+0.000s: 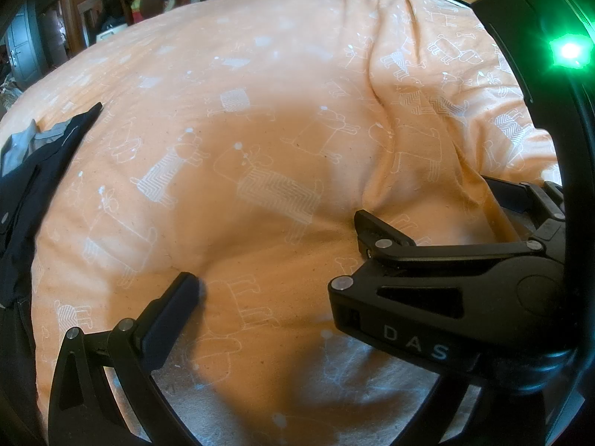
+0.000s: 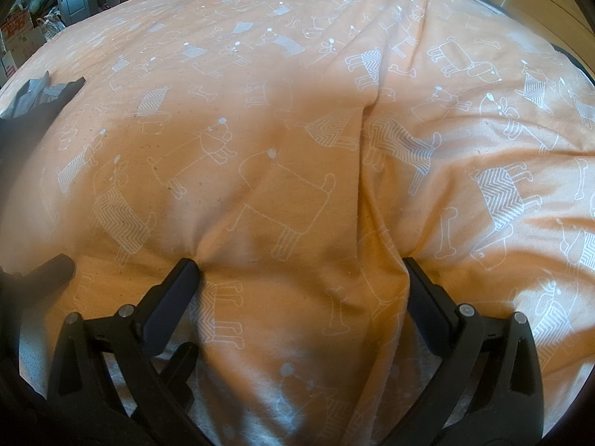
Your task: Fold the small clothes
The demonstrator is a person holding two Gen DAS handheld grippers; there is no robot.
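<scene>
Cloth covers nearly everything in both views: an orange bedcover (image 2: 260,74) printed with white outline dogs and bones, spread over a bed and rumpled into soft ridges. One long crease runs from its far edge down toward the near edge, and at the near edge a pale grey underside shows.

The right gripper (image 2: 297,271) is spread wide. Both of its fingertips (image 2: 184,273) rest on the bedcover near the near edge, and the lower end of the long crease bunches up between them, closer to the right finger.

The left gripper (image 1: 297,286) sits just left of it. Only its left finger (image 1: 184,291) shows, set well out to the side and touching the cover, so the jaws read as spread. Its other finger is hidden behind the body of the right gripper, which crosses the right of that view with a green light (image 1: 571,52) glowing on it.

The dark garment (image 1: 26,186), with a grey lining showing at its top, lies at the left edge of the bed, well apart from both grippers and touched by neither.
</scene>
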